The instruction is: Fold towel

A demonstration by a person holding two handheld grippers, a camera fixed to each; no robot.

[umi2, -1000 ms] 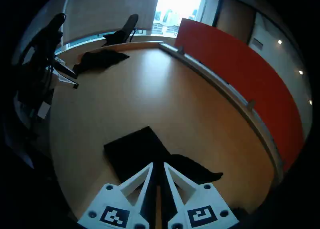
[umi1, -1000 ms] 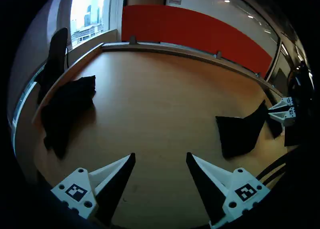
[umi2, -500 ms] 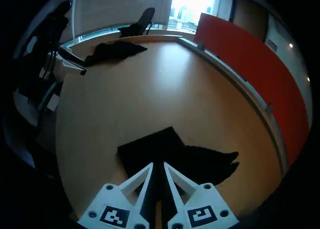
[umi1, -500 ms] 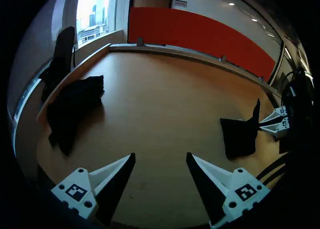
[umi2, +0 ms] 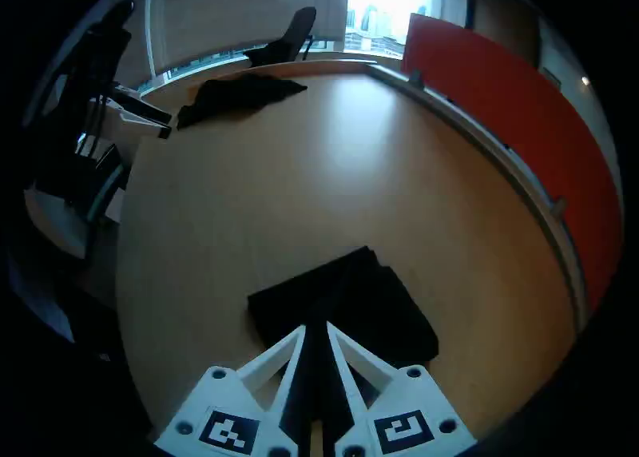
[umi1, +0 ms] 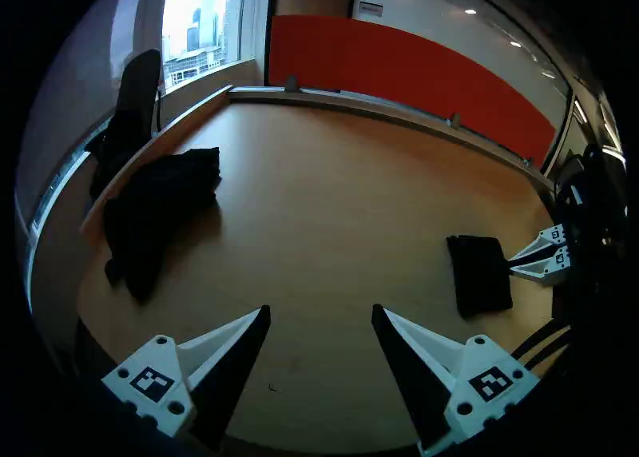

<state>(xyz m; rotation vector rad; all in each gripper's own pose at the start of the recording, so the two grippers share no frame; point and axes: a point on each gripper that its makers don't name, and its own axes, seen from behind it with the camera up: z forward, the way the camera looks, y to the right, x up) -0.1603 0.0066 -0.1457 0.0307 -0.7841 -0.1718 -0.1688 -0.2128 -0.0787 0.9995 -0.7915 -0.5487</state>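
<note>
While in right claw [umi2: 316, 329], folded towel [umi2: 363, 301]

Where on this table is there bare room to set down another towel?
The middle of the table is bare, from the pile of dark cloth across to the folded towel, and back to the red divider. It is crowded at the cloth's corner and where the right gripper pinches the towel.
</note>
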